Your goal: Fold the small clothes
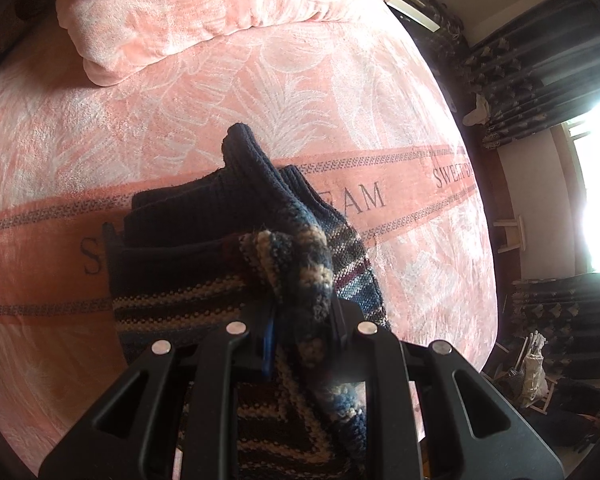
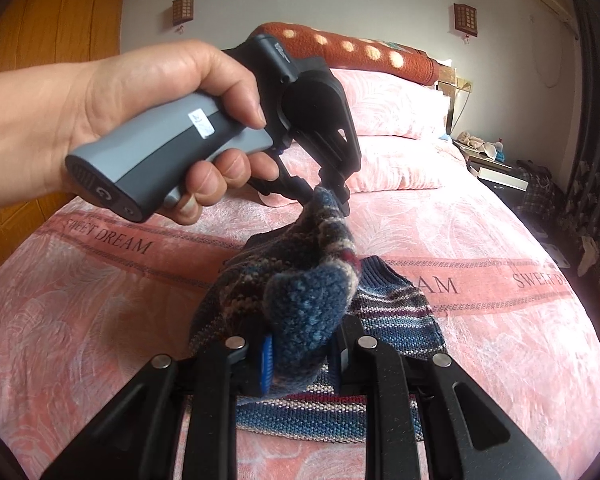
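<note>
Sweater (image 2: 396, 312): small knit, striped navy, blue, cream and maroon, with dark ribbed cuffs or hem; coarse, nubby yarn. It lies mid-bed on the blanket (image 2: 500, 360), partly lifted in two bunched folds.

Left gripper (image 1: 300, 312): black plastic, jaws clamped on a bunched fold of the sweater. In the right wrist view a hand (image 2: 132, 104) grips its grey handle, far of centre; its fingertips there are hidden behind knit.

Right gripper (image 2: 300, 350): black, jaws clamped on a thick blue fold near the camera; a blue pad shows on one finger.

Blanket: pink plush, white leaf pattern, a printed band reading "SWEET DREAM".

Pillow (image 1: 172, 16): pink, same plush, far left.

Sweater outline: hard to make out; sleeves are not distinguishable.
</note>
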### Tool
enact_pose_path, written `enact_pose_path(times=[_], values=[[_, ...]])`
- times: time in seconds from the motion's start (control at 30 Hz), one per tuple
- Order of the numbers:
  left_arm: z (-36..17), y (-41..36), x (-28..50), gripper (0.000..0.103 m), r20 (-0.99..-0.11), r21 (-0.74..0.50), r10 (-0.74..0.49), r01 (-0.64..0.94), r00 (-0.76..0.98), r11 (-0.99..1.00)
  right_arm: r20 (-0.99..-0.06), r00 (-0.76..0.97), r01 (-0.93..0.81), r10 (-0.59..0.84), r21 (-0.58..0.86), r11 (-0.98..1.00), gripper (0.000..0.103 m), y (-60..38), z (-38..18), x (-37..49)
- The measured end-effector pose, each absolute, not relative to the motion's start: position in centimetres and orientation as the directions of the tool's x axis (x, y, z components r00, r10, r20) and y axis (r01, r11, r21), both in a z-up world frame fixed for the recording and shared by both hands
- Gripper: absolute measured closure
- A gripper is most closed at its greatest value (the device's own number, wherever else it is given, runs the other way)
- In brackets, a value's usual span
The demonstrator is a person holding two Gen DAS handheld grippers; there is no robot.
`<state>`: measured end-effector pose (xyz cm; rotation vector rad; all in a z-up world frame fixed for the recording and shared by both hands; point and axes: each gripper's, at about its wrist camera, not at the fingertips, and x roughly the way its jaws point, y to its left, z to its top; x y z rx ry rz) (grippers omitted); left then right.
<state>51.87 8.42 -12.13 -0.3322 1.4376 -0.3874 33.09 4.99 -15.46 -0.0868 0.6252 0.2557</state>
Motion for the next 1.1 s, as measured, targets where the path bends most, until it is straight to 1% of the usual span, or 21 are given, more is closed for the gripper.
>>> enact_pose_path(times=[0.6,0.9,1.1], values=[[-15.3,0.8,52.1,0.085,-0.919,-0.384,-0.390,0.101,0.052,0.918,-0.619,0.756,-0.181,0.212,0.114,0.977,0.083,-1.8,-18.3,33.9],[-16.5,-2.3,52.0,0.085,-0.948,-0.304,-0.313,0.118,0.059,0.945,-0.640,0.737,-0.137,0.216,0.172,0.976,0.084,-4.7,-19.9,34.0],[-18.0,-4.7,52.0,0.085,-0.976,-0.200,-0.210,0.133,0.063,0.971,-0.653,0.700,-0.120,0.289,0.292,0.949,0.084,-7.1,-21.8,34.5]])
